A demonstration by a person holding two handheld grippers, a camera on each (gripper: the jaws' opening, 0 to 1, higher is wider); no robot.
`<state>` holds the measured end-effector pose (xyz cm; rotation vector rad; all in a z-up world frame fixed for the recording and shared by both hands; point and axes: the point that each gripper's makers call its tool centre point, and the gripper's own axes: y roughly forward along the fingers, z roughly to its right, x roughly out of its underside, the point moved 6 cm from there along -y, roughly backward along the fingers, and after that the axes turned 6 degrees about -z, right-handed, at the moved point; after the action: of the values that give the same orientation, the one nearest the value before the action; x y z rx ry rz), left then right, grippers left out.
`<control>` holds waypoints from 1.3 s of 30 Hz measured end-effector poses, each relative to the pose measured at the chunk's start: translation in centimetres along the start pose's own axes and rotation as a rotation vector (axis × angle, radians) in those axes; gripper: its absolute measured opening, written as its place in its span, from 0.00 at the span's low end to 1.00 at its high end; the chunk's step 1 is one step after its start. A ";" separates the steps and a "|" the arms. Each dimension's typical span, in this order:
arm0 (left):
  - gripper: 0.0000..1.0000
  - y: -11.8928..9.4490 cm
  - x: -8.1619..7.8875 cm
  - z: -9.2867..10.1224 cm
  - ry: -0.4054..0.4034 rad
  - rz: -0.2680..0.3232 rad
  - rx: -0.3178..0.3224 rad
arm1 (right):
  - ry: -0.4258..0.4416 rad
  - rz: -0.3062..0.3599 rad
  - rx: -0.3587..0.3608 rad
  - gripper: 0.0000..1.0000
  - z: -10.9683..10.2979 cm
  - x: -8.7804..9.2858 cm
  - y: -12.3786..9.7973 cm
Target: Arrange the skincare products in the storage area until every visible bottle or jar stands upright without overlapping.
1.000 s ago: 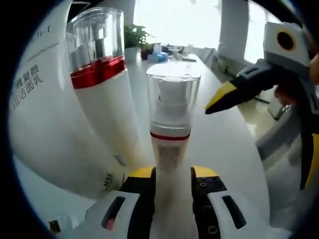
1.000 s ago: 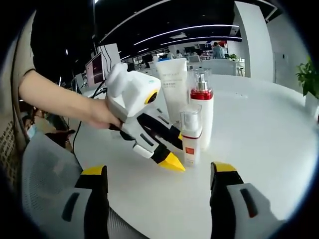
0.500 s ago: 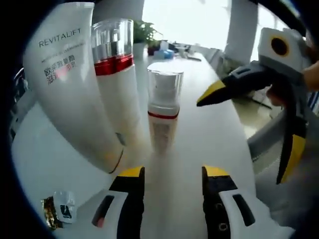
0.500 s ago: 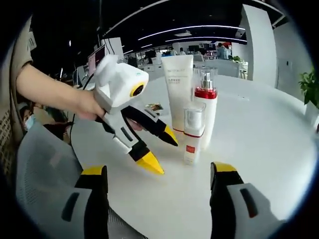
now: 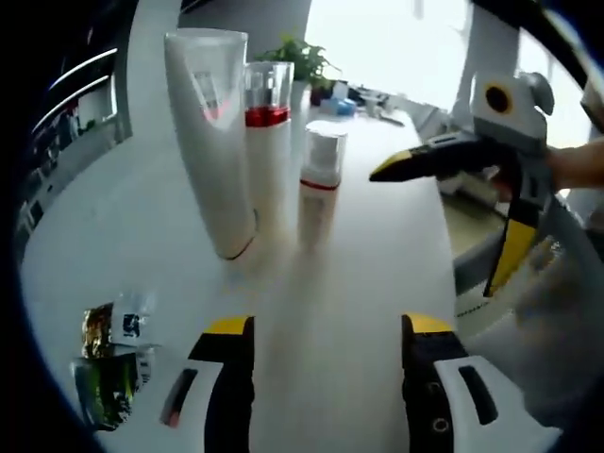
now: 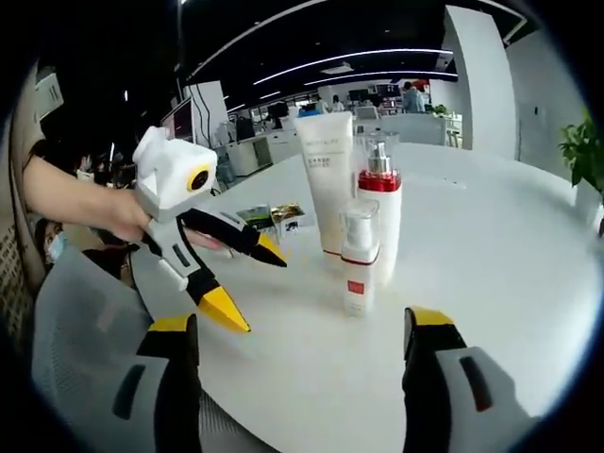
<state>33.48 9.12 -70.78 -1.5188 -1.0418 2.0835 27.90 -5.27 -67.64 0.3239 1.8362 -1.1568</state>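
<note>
- Since the earlier frames, the left gripper (image 6: pixel 241 288) has been drawn back from the small pump bottle (image 6: pixel 358 260), which was clamped between its jaws a second ago and is now left standing free on the white table (image 6: pixel 491 245).
- Three products are seen upright in a tight cluster: the white tube (image 6: pixel 326 184), the red-collared pump bottle (image 6: pixel 382 212) just beside it, and the small pump bottle in front of both.
- The left gripper's jaws are spread wide with nothing between them, well apart from the bottles.
- The right gripper (image 6: pixel 297 326) is likewise held wide and empty, short of the cluster.
- Foil sachets (image 5: pixel 109 354) are seen lying flat near the table edge.
</note>
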 end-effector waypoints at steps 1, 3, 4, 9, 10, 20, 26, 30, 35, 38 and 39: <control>0.62 -0.3 0.2 0.1 -0.009 0.001 -0.004 | -0.002 0.001 -0.002 0.90 0.0 -0.1 0.0; 0.64 -0.7 0.5 0.2 -0.022 0.002 -0.010 | -0.006 -0.001 -0.005 0.90 -0.1 -0.2 0.0; 0.66 -1.0 0.6 0.3 -0.034 0.004 -0.016 | -0.009 -0.001 -0.006 0.90 -0.1 -0.2 -0.1; 0.74 -2.3 1.4 0.6 -0.077 0.012 -0.052 | -0.010 0.006 -0.003 0.95 -0.2 -0.7 -0.4; 0.75 -2.6 1.7 0.7 -0.084 0.013 -0.055 | -0.009 0.007 -0.004 0.96 -0.2 -0.8 -0.4; 0.83 -5.2 4.0 1.3 -0.162 0.030 -0.108 | -0.030 0.009 -0.012 0.98 -1.0 -1.3 -1.0; 0.84 -6.8 5.2 1.9 -0.199 0.044 -0.136 | -0.033 0.004 -0.023 0.99 -1.7 -1.3 -1.2; 0.85 -7.8 5.8 2.2 -0.225 0.061 -0.157 | -0.032 0.004 -0.022 0.99 -2.0 -1.2 -1.5; 0.86 -8.9 6.8 2.5 -0.248 0.068 -0.177 | -0.034 0.007 -0.017 0.99 -2.2 -1.3 -1.7; 0.87 -9.4 7.5 2.6 -0.265 0.070 -0.192 | -0.036 0.007 -0.012 0.99 -2.2 -1.3 -1.8; 0.87 -9.7 7.8 2.7 -0.270 0.070 -0.196 | -0.037 0.007 -0.012 0.99 -2.2 -1.3 -1.8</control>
<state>26.90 19.72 -68.38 -1.4040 -1.3422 2.3430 26.26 -4.07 -65.24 0.3004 1.8079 -1.1398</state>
